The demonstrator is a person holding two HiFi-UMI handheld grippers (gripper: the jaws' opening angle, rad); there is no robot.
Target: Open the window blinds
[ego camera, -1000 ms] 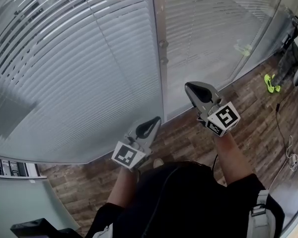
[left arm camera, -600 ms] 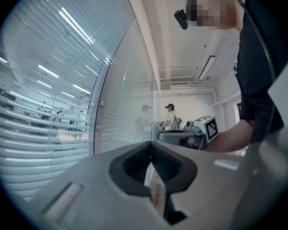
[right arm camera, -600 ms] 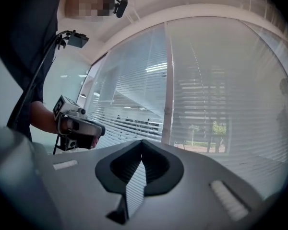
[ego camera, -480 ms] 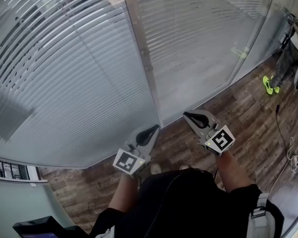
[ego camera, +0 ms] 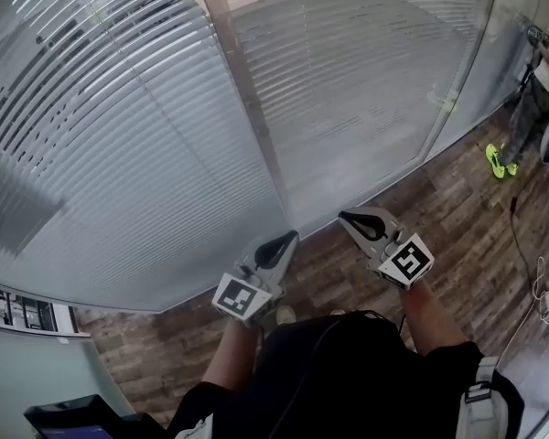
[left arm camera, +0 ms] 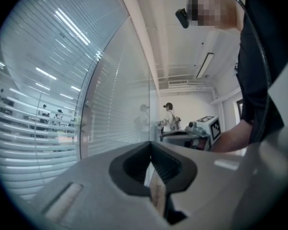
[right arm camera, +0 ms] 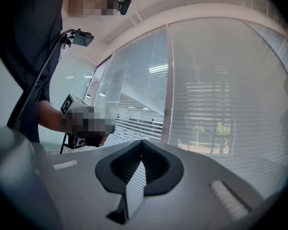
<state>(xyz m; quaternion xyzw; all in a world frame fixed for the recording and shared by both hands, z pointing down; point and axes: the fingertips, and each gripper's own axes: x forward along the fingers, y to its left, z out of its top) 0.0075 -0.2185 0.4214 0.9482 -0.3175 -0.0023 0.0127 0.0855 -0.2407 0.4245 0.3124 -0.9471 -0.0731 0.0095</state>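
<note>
Left gripper (ego camera: pixel 276 245) and right gripper (ego camera: pixel 364 224) are both closed on nothing, near the mullion (ego camera: pixel 247 99). Best to approach the venetian blinds (ego camera: pixel 119 154) slowly, keeping level.

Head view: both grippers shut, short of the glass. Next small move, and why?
Probably ease the right gripper forward toward the mullion, opening its jaws. It and the left gripper are shut, empty and clear of the blinds; the small fitting on that post looks like their control.
</note>
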